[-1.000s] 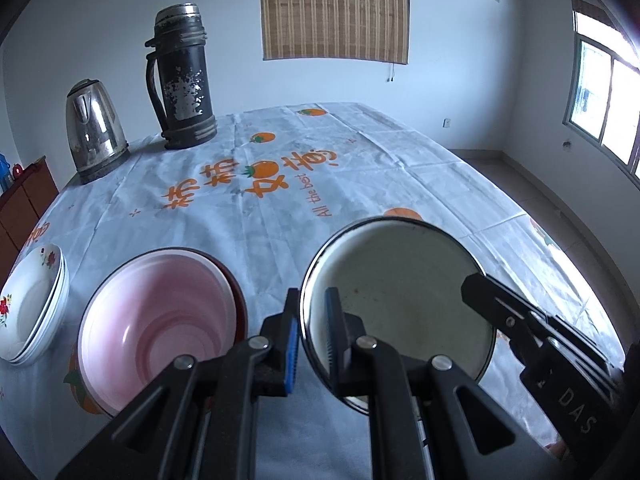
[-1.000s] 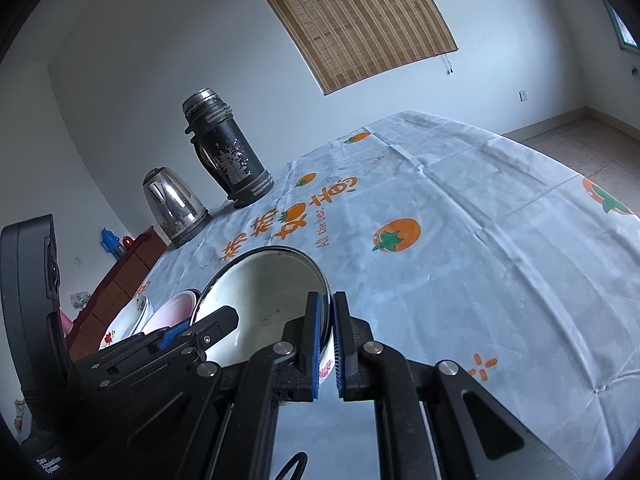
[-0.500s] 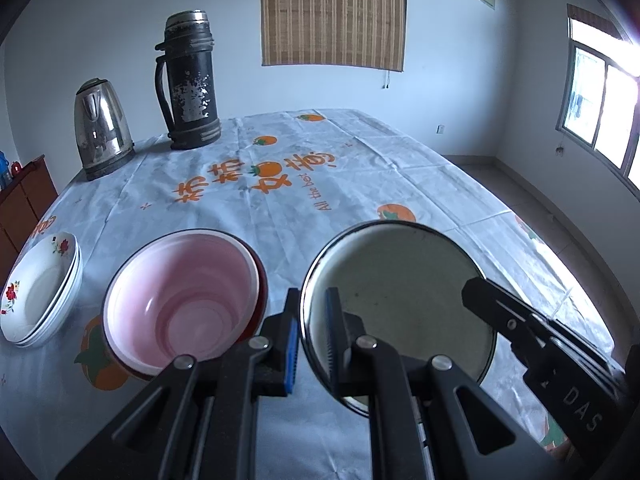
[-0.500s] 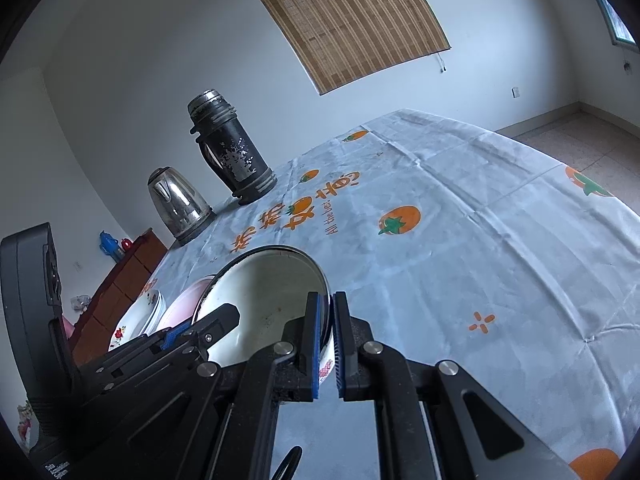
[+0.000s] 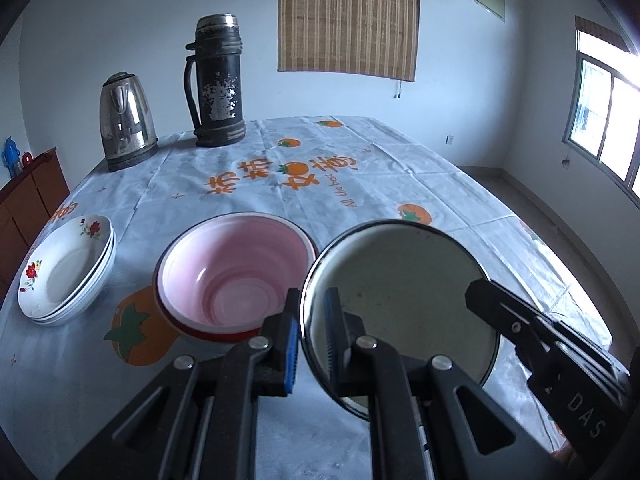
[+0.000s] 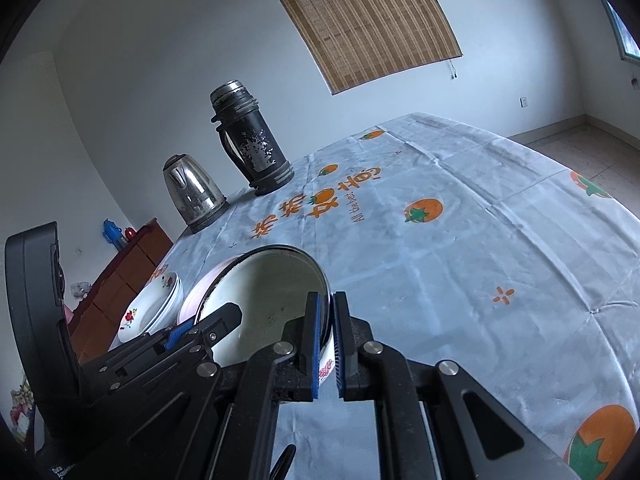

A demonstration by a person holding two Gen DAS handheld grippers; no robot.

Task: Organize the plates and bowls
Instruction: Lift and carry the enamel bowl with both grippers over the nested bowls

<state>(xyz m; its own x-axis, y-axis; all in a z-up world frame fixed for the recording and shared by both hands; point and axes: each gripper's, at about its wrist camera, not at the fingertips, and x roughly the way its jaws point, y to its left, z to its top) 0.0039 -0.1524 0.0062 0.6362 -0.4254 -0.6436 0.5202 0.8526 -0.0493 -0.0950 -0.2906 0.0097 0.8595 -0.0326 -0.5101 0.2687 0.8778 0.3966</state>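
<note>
We hold an enamel bowl (image 5: pixel 404 312) with a dark rim between our two grippers, lifted above the tablecloth (image 5: pixel 360 184). The left gripper (image 5: pixel 310 336) is clamped on the bowl's left rim, one blue-padded finger outside the wall and one inside. The right gripper (image 6: pixel 328 344) is likewise closed on the opposite rim, its blue pads pinching the wall; in the left wrist view its black body (image 5: pixel 540 344) enters from the lower right. Just beside the held bowl, to its left, a pink bowl (image 5: pixel 236 276) nests in a red one on the cloth. Farther left sits a stack of white floral plates (image 5: pixel 66 270), apart from the bowls. At the table's far end stand a steel kettle (image 5: pixel 126 132) and a worn black thermos (image 5: pixel 218 80), near each other. A bamboo blind (image 5: pixel 348 16) hangs on the wall behind.
</note>
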